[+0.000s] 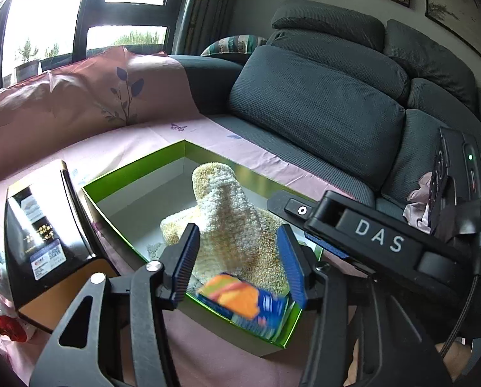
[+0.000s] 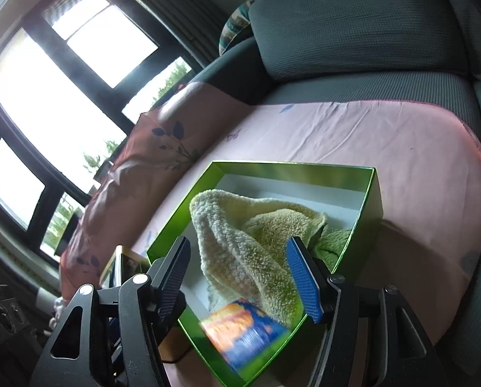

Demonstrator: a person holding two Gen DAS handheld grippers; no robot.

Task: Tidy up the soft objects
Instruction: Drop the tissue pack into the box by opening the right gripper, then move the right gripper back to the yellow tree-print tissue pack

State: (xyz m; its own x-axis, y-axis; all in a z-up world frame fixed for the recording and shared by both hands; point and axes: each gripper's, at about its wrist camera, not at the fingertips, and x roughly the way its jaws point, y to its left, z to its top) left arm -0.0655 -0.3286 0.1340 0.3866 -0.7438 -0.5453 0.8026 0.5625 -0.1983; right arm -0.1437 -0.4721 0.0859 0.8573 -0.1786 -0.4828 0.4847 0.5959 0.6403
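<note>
Over the green box (image 1: 134,167) on the pink sheet (image 1: 137,142), my left gripper (image 1: 240,258) hangs with its jaws parted and nothing pressed between them, the orange-and-blue packet (image 1: 243,300) lying blurred at 6 o'clock just below its tips. Beyond them the fluffy cream towel (image 1: 230,219) is heaped inside the box. My right gripper (image 2: 240,277) stands half spread and empty over the same towel, at 3 o'clock from my left.

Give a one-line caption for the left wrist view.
Open left gripper over green box holding fluffy towel and orange-blue packet.
</note>
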